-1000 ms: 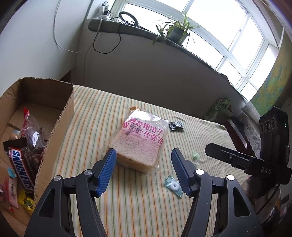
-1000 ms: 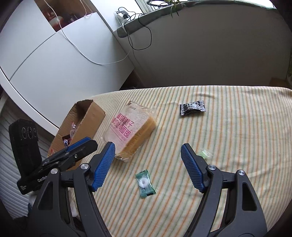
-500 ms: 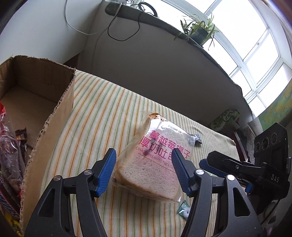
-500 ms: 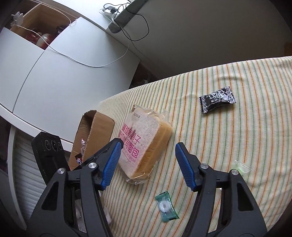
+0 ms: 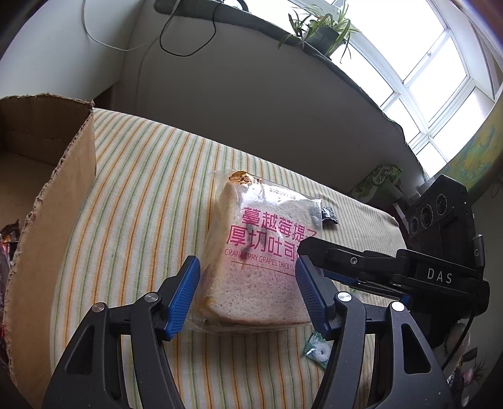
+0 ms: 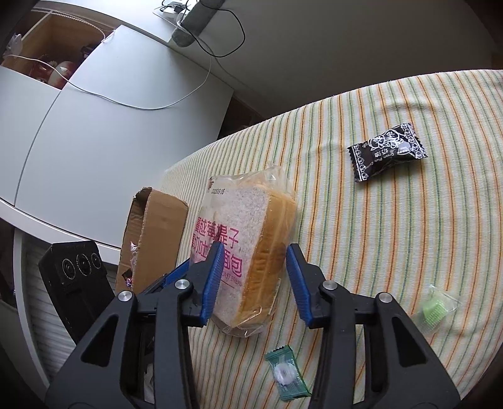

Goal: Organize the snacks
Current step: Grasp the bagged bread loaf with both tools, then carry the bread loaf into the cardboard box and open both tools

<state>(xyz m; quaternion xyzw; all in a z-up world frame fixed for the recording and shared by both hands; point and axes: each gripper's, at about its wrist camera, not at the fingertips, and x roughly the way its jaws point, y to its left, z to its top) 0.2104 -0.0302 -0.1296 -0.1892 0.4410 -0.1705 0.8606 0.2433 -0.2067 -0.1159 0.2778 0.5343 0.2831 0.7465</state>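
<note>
A clear bag of sliced bread (image 5: 251, 251) with pink lettering lies flat on the striped tablecloth (image 5: 141, 188). My left gripper (image 5: 248, 292) is open, its blue pads either side of the loaf's near end and not pressing it. My right gripper (image 6: 254, 277) comes in from the right side with its jaws closing. One pad is over the bread (image 6: 251, 220) label face, and the other stands a sliver off the crust side. The open cardboard box (image 5: 63, 195) with snack wrappers inside stands just left of the loaf.
On the cloth lie a black candy packet (image 6: 386, 151), a green wrapped ring candy (image 6: 286, 374) close by my right fingers, and a pale green sweet (image 6: 435, 310) in clear wrap. Beyond the table's far edge are a grey wall and a windowsill plant (image 5: 320, 28).
Both grippers have come down and in toward the bread, which now sits between each pair of fingers. The right jaws have narrowed a lot and that wrist has rolled. The left jaws keep their width.
</note>
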